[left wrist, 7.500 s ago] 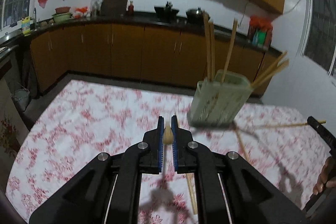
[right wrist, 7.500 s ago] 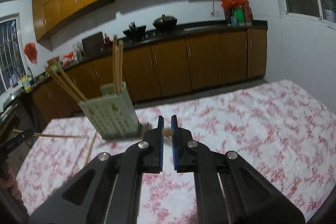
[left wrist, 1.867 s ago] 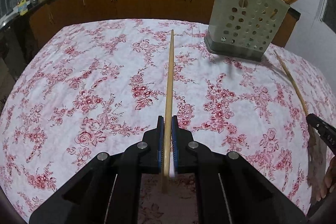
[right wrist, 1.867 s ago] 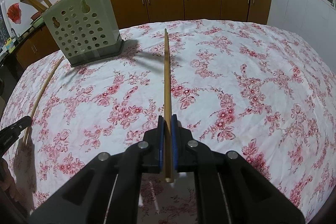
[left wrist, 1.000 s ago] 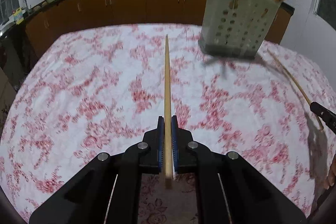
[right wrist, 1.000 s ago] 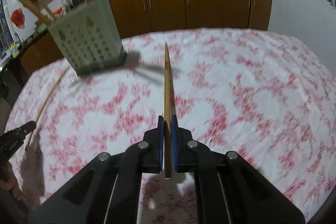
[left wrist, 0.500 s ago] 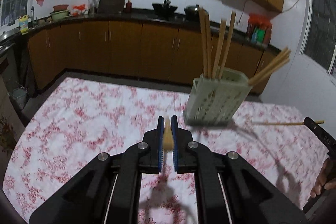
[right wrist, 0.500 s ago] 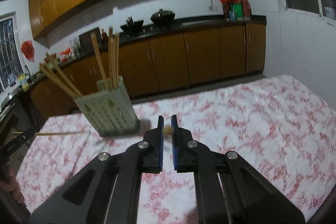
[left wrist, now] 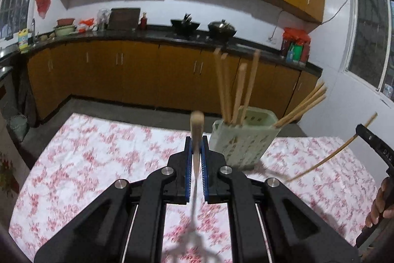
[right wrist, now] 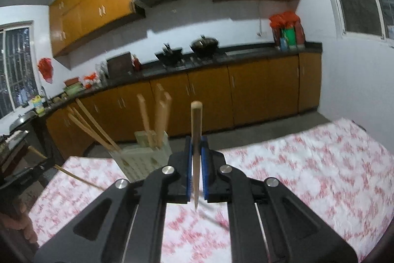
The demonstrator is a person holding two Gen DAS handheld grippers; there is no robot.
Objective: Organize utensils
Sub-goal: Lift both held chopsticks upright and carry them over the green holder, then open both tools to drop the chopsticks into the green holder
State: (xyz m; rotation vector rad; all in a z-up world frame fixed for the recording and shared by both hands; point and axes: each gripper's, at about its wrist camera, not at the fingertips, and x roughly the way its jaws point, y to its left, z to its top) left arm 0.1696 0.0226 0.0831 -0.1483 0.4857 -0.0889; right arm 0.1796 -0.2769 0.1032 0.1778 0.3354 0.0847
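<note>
My left gripper [left wrist: 196, 143] is shut on a wooden chopstick [left wrist: 197, 132], held upright above the table. My right gripper [right wrist: 196, 142] is shut on another wooden chopstick [right wrist: 196, 130], also upright; in the left wrist view that same chopstick [left wrist: 330, 159] slants at the far right. A pale green perforated utensil holder [left wrist: 242, 139] with several chopsticks in it stands on the floral tablecloth [left wrist: 98, 164], just right of and beyond my left gripper. In the right wrist view the holder [right wrist: 145, 159] is left of my gripper.
The table edge lies just beyond the holder, with floor and brown kitchen cabinets [left wrist: 138, 75] behind. The left gripper and hand show at the left edge of the right wrist view [right wrist: 17, 179].
Both grippers have lifted chopsticks off the tablecloth and turned them from flat to upright. In the last half second both rose and tipped further, so the stick ends stand higher.
</note>
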